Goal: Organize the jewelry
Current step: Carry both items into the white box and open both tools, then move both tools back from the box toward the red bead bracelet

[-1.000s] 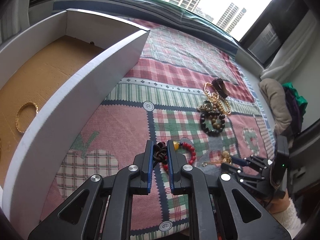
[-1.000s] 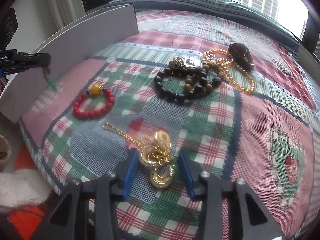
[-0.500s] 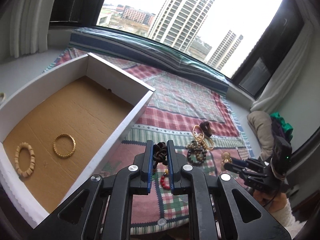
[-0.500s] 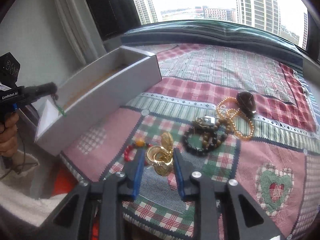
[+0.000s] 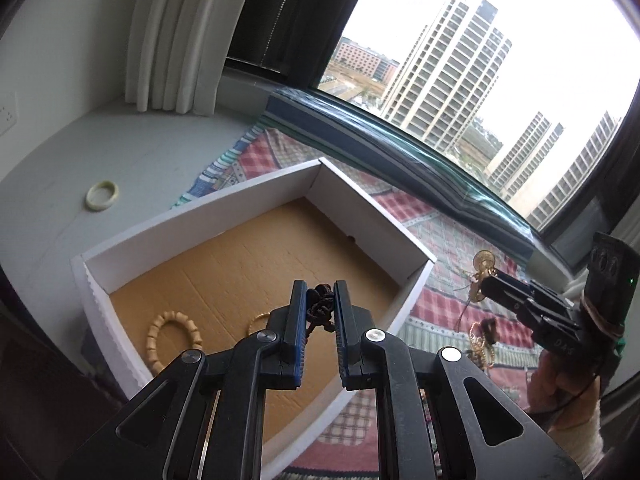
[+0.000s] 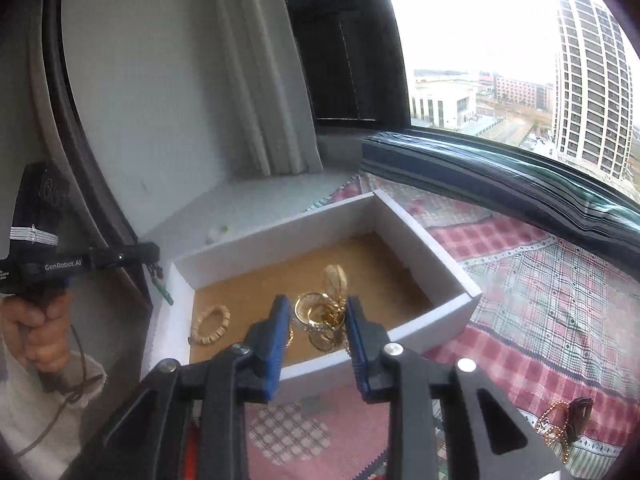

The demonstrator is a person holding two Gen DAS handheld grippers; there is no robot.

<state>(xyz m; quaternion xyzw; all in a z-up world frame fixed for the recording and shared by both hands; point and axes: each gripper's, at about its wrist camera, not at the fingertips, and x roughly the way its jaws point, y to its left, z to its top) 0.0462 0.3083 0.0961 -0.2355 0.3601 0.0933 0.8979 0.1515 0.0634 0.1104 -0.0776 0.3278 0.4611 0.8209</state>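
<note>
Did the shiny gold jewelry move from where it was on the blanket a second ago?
Yes. The gold jewelry, clamped in the right hand-held gripper, has been lifted off the plaid blanket and carried left, now hanging over the white box.

The left gripper's [image 5: 320, 300] fingers hide most of the thin gold bracelet [image 5: 256, 320] in the white box [image 5: 200, 216] and all but the dark knot [image 5: 320, 304] of what they pinch. On the patchwork quilt [image 6: 560, 300], the leftover jewelry pile [image 6: 564, 420] is blurred and partly cut by the frame edge.
</note>
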